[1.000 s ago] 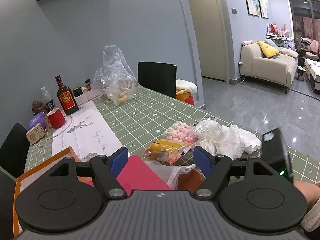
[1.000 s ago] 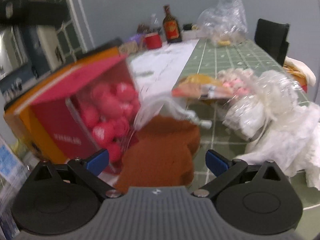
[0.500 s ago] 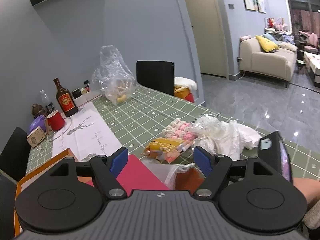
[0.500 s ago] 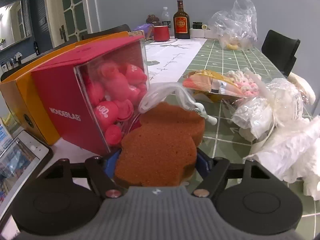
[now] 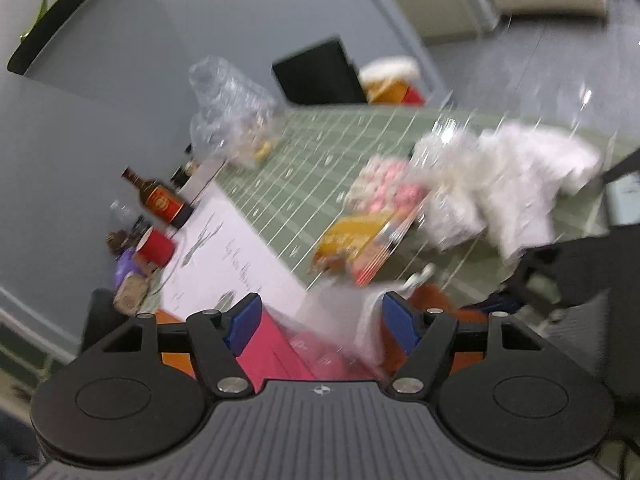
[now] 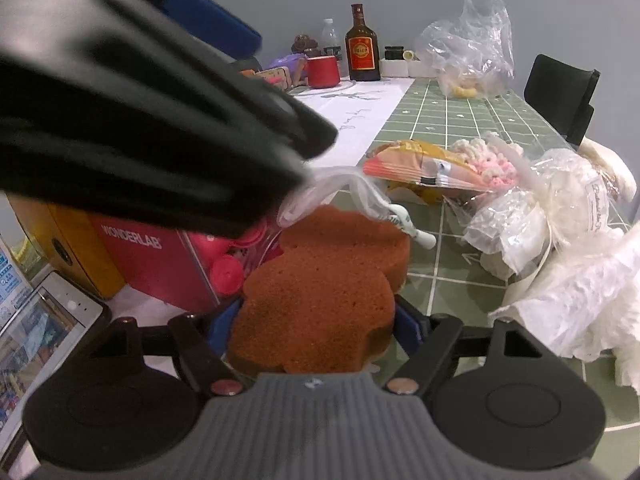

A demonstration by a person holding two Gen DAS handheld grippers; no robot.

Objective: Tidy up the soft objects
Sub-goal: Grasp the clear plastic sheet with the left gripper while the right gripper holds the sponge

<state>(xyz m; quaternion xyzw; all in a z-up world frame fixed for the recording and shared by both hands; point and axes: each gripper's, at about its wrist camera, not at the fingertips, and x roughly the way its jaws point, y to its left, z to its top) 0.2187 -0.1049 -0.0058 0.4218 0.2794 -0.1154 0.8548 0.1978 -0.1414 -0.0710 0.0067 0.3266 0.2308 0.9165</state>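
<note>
Sponge (image 6: 320, 280), brown & soft, sits near on the green checked table (image 6: 452, 120), squeezed in the right tool (image 6: 316, 326), which is opening a bit. Left tool (image 5: 320, 320) is wide, closing, w/ nothing held, over the red box (image 6: 160, 256). Grey wall (image 6: 280, 0) far behind.

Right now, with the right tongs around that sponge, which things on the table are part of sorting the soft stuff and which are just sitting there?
Part of the job:
- orange sponge, held in the right tongs
- clear plastic bag beside it
- pink and white yarn
- white bagged bundle

Just lying about:
- liquor bottle
- red cup
- red box
- phone
</note>
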